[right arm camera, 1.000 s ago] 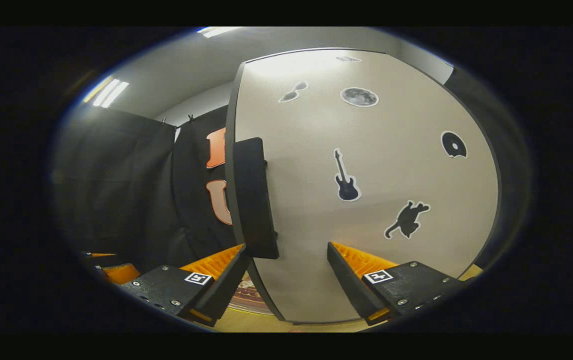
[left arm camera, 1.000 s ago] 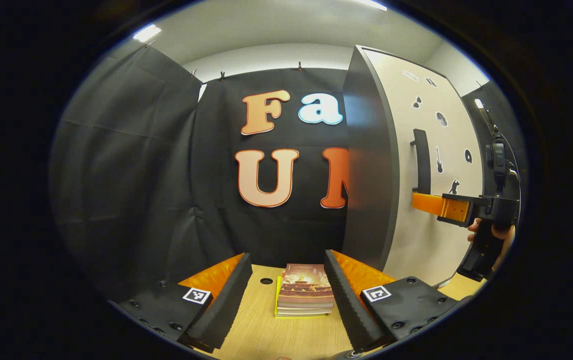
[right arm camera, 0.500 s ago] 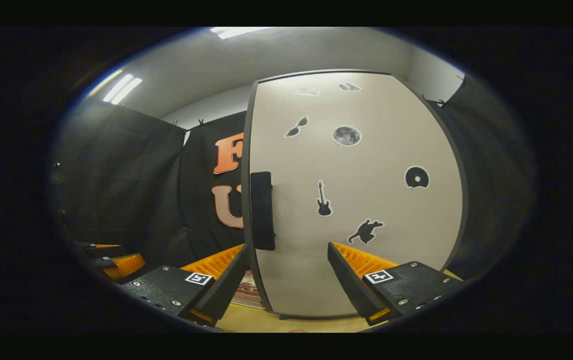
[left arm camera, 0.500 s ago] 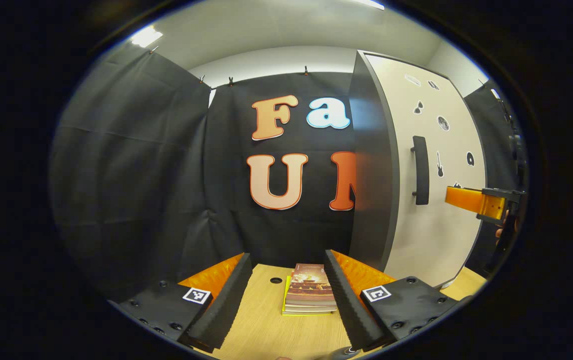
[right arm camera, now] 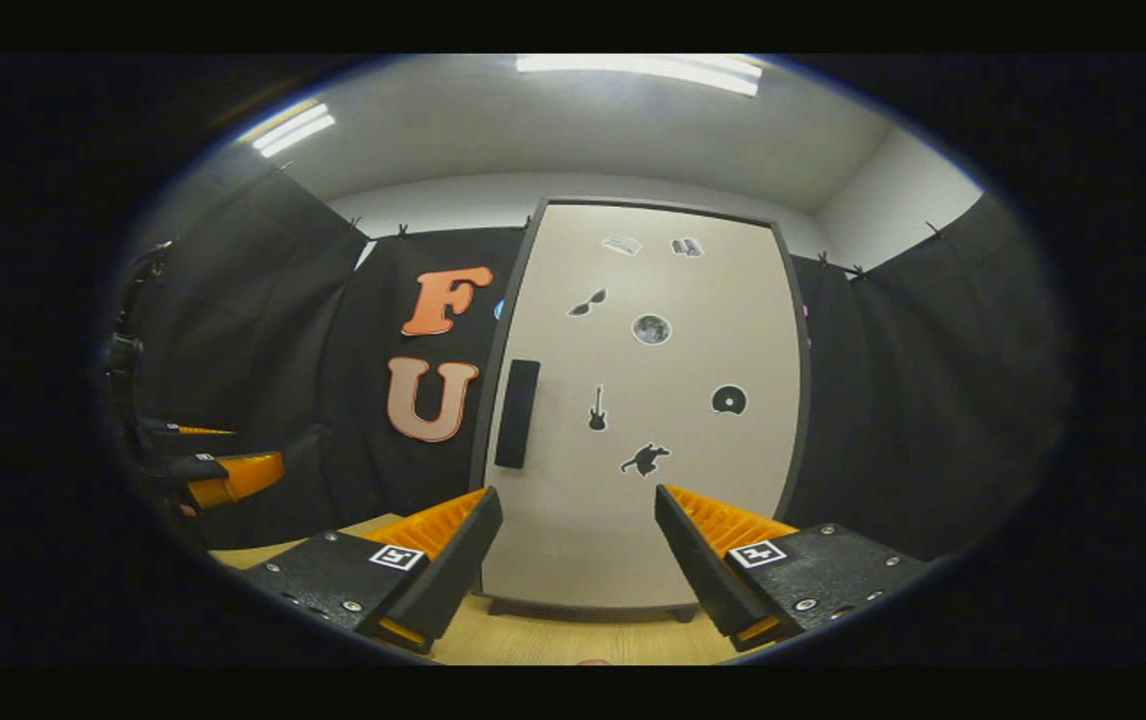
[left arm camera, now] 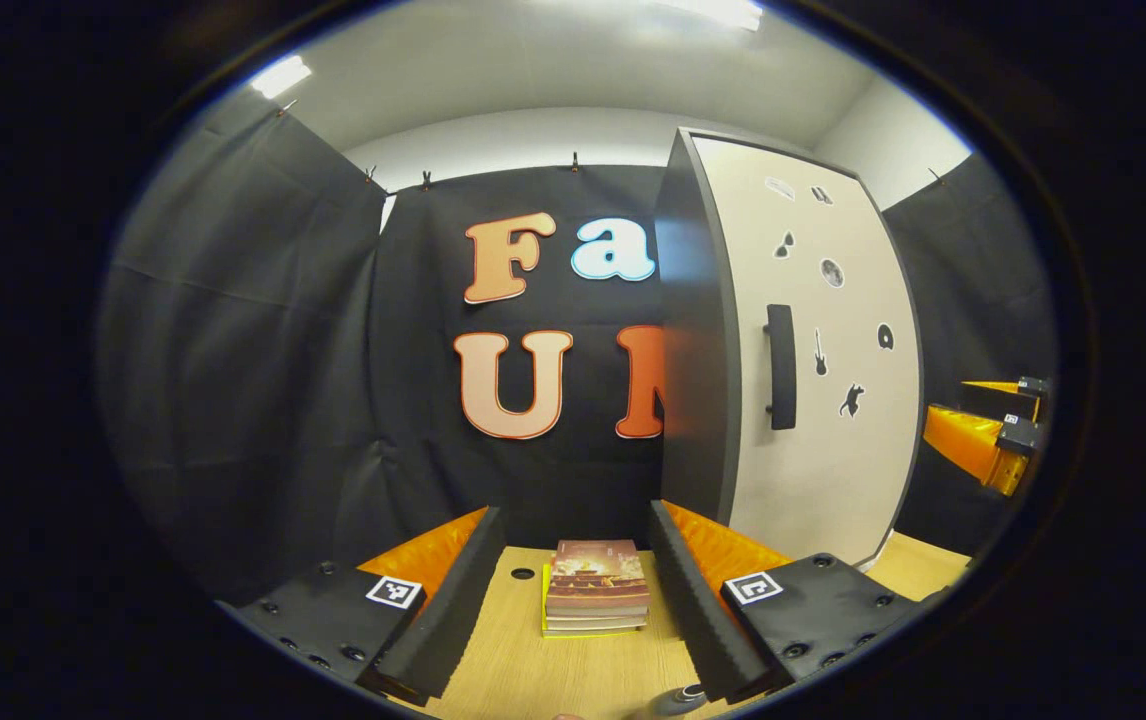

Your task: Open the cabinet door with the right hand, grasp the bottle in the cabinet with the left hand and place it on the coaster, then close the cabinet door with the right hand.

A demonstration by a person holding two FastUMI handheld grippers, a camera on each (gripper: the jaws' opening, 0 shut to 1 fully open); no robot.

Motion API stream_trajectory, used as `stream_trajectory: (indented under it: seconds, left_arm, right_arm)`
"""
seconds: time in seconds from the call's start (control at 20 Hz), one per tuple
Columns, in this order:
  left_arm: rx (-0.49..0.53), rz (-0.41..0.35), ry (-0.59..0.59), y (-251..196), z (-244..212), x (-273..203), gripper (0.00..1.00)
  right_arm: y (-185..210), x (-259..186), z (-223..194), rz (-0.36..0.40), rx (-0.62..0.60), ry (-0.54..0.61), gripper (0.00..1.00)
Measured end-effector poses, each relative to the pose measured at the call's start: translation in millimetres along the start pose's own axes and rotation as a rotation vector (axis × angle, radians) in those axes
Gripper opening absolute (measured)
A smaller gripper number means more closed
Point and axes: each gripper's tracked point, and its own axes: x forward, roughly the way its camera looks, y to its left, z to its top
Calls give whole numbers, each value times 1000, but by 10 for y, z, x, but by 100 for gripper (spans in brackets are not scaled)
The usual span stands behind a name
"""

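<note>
2 claws gape, unladen: left claw (left arm camera: 573,590), right claw (right arm camera: 578,560). Cabinet door (right arm camera: 648,420): beige, dark handle (right arm camera: 516,414), stickers.

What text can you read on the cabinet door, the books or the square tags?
Cabinet door: picture stickers, no words; two small top stickers too small to read.
Books: cover print too blurred to read.
Square tags: coded patterns, no words.
Nothing quotable.

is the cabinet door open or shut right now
Shut: the cabinet door sits flush in its dark frame, handle untouched, and the open right gripper hangs in front of it.
</note>
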Motion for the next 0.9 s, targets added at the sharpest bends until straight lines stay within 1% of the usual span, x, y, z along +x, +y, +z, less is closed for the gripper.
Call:
stream_trajectory:
  seconds: [0.2, 0.35, 0.45, 0.55, 0.6, 0.65, 0.8, 0.9]
  left_arm:
    - [25, -43, 9, 139, -35, -218, 94]
    - [31, -79, 6, 156, -75, -385, 94]
    - [9, -79, 3, 167, -40, -502, 94]
    - [-10, -78, -4, 145, -9, -622, 94]
    - [-9, -72, -6, 143, -1, -671, 94]
    - [-9, -65, -9, 143, 16, -727, 94]
    - [-14, -40, -10, 94, 48, -882, 95]
    - [-16, -37, -6, 6, 63, -968, 94]
  right_arm:
    - [32, -428, -72, -95, 41, 24, 95]
    - [-52, -773, -89, -160, -8, 58, 95]
    - [-94, -952, -35, -183, -50, 64, 94]
    - [-91, -1083, 66, -185, -54, 45, 95]
    - [-90, -1137, 106, -180, -51, 35, 92]
    - [-106, -1162, 136, -174, -50, 29, 95]
    - [-179, -1251, 174, -153, -51, 32, 95]
    - [-256, -1331, 163, -149, -46, 30, 95]
